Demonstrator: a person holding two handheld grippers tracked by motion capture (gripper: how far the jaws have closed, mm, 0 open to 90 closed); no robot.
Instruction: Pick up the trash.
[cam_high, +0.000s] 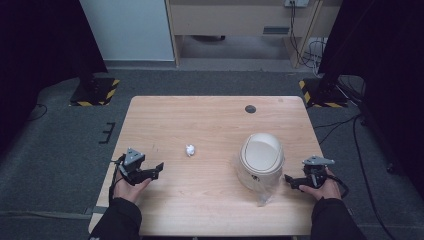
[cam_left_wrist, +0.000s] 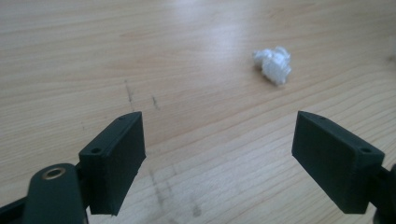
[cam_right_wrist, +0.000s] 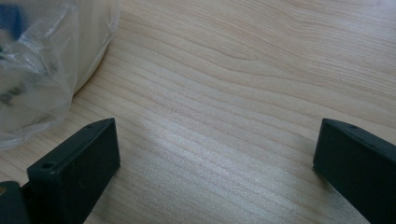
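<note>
A light wooden table is sitting on grey carpet, seen from above. A person's hands are coming in from the bottom edge, each holding a black gripper w/ a grey plate on top.

Left gripper is resting near the table's left edge, jaws pointing right, toward the centre. Its own view is showing the jaws spread wide w/ nothing between, and a crumpled white paper wad lying ahead and slightly right, well apart from the jaws. From above, the wad is sitting alone approx. mid-table, left of centre, w/ bare wood all around it. It's a roundish lump, no clear long axis.

Right gripper is lying near the table's right edge, jaws pointing left at a small cream trash bin w/ a domed swing lid, just beside it. The bin is standing upright, right of centre, w/ a clear plastic liner spilling out toward the front edge. The right gripper view is showing the jaws spread wide and empty, w/ crinkled liner and the bin's wall at upper left, detail the high view isn't giving.

A dark round cable hole is sitting near the far edge. The table's far half is lying open.
</note>
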